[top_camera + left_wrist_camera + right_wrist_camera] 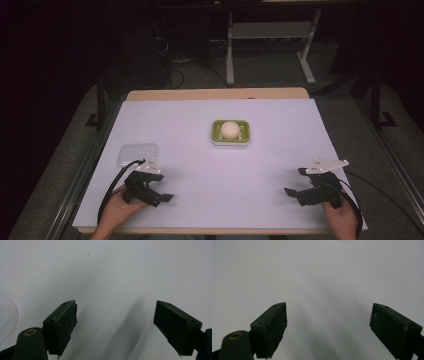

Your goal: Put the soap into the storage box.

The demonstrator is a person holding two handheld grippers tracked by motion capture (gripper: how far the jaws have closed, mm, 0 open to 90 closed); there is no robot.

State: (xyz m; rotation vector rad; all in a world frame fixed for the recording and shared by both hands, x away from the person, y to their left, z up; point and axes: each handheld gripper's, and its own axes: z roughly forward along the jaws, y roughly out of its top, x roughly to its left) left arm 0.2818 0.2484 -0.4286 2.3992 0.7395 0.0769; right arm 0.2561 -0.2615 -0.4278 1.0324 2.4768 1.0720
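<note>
Tongs of both hands hover released above the white tabletop [210, 170]: the left tongs [161, 192] at lower left, just below a clear plastic lid [137, 154], the right tongs [296, 185] at lower right. Near the frame's centre, well apart from both, a pale round egg [230, 129] sits in a green square tray [216, 135].

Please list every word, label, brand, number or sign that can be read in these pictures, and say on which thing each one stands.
There is none to read. The green container with the pale ball, the clear lid, the white table sheet and both grippers, left and right, carry no print that can be made out in any view.
</note>
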